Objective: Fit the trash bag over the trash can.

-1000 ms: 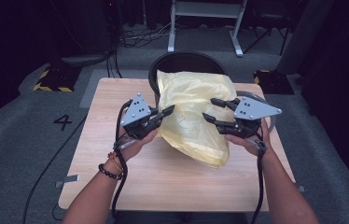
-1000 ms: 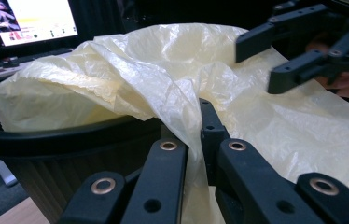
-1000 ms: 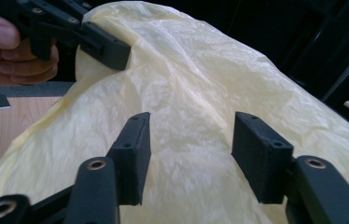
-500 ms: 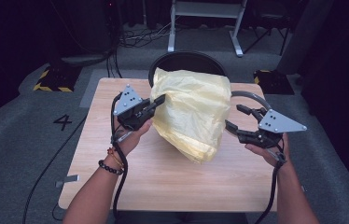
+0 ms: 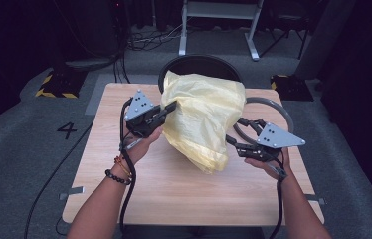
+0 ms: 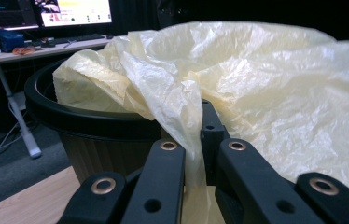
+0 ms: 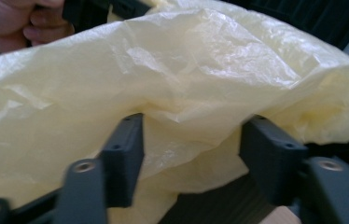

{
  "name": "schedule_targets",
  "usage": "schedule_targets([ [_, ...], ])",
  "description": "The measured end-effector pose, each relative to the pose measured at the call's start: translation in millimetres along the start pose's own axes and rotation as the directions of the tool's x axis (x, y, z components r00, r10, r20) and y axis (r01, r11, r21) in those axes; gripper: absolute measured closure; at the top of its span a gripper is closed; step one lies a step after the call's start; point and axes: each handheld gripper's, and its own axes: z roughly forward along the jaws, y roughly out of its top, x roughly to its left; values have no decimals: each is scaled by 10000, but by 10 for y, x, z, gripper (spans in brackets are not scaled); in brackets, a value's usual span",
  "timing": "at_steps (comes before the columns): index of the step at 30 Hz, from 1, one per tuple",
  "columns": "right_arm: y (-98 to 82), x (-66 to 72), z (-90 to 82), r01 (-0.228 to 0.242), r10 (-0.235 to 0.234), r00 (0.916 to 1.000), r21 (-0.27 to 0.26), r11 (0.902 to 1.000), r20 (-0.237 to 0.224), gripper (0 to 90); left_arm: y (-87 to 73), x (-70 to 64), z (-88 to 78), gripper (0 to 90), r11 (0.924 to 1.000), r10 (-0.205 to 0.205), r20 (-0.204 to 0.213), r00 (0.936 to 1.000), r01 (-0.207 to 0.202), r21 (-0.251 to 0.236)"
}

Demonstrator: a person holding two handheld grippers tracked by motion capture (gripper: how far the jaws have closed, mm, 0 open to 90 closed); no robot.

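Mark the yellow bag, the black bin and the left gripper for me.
yellow bag (image 5: 204, 119), high view, on the middle of its crinkled side.
black bin (image 6: 93, 122), left gripper view, on the near rim.
left gripper (image 6: 193, 140), left gripper view, where the shut jaws pinch the bag's edge.

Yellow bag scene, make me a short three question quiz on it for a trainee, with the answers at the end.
1. True or false: the left gripper is shut on the yellow bag.
2. Multiple choice: where does the far edge of the yellow bag lie? A) flat on the table B) over the rim of the black bin C) on the floor
3. In a few words: how do the jaws of the right gripper stand in relation to the bag?

Key
1. True; a fold of the bag is pinched between its jaws.
2. B
3. Apart, beside the bag's lower side, not pinching it; they have just been closing.
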Motion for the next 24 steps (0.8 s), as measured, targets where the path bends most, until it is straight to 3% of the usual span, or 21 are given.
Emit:
schedule_targets([
  [2, 21, -14, 29, -52, 49, 10000, -289, 9996, -79, 580, 0, -13, 8, 897, 9997, 213, 33, 9998, -214, 154],
  [6, 75, -50, 111, 61, -71, 9996, -389, 9992, -263, 844, 4, -29, 12, 896, 9980, 546, 5, 9985, -546, 322],
  [8, 96, -74, 138, -71, 52, 9991, -459, 9989, -420, 900, 3, -28, 8, 894, 9976, 610, -21, 9981, -609, 334],
  [16, 191, -159, 220, -306, 303, 9992, -131, 9994, -252, 900, 0, 10, -1, 893, 9962, 750, -201, 9970, -740, 459],
  [19, 183, -157, 152, -579, 564, 9977, -395, 9975, -376, 685, 5, 13, 0, 897, 9958, 771, -305, 9966, -754, 518],
  [20, 175, -140, 121, -563, 552, 9981, -453, 9974, -267, 663, 3, 9, 3, 898, 9955, 803, -335, 9962, -785, 527],
  [22, 156, -96, 63, -536, 504, 9966, -478, 9974, -648, 587, 0, 1, 8, 898, 9955, 795, -313, 9963, -777, 539],
  [24, 139, -21, -2, -317, 293, 9979, -425, 9986, -573, 517, -5, -8, 9, 898, 9954, 815, -370, 9960, -794, 535],
])
